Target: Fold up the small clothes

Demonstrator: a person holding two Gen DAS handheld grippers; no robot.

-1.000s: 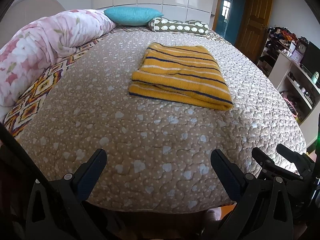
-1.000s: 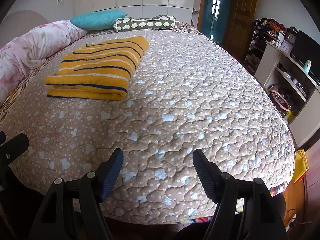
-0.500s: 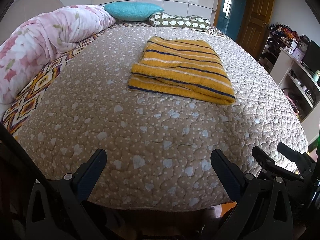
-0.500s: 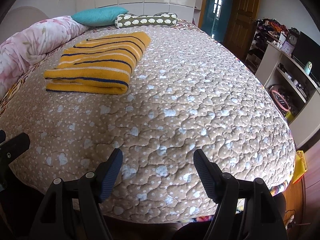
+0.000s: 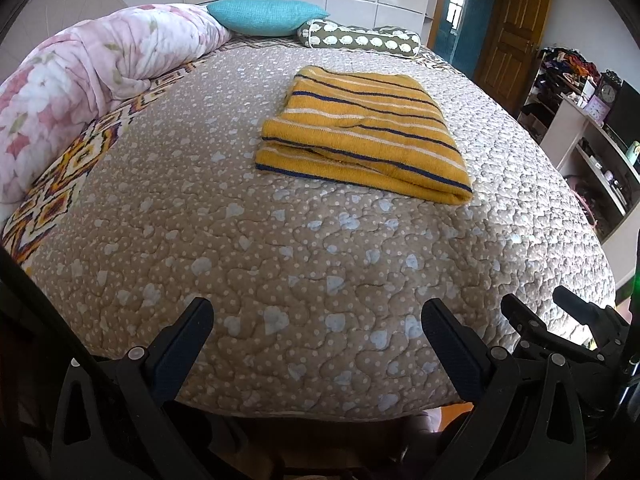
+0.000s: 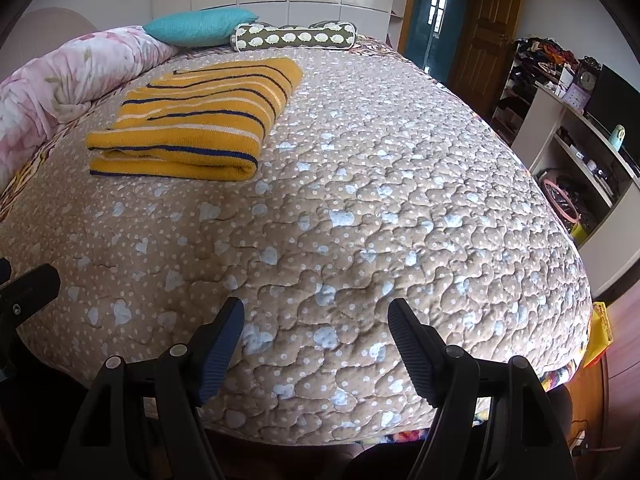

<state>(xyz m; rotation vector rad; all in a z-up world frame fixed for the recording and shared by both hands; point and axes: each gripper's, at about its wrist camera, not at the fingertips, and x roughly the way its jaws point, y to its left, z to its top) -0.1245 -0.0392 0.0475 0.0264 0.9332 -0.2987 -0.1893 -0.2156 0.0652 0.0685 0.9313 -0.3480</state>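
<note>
The bed (image 5: 280,280), covered by a tan quilted spread with pale heart shapes, serves as the work surface and fills most of both views. Its broad, flat top gives room to lay a garment out and crease it.

Along the left edge lies a rolled pink floral duvet (image 5: 88,76). At the head end sit a teal pillow (image 5: 264,16) and a patterned bolster (image 5: 360,36). All three lie at the margins, apart from the folding area.

The yellow striped garment (image 5: 360,136) rests in the middle of the spread, towards the head end, well apart from both tools. It is stacked in several layers with its fold edge facing the cameras, so the folding appears complete or close to it (a judgement from the compact, squared shape).

The left gripper (image 5: 316,340) is held over the near edge of the bed with its jaws spread wide and nothing between them. The right gripper (image 6: 316,328) is held just beside it, likewise spread wide and empty. Both stand off from the cloth, which suits a release and retreat posture.
</note>
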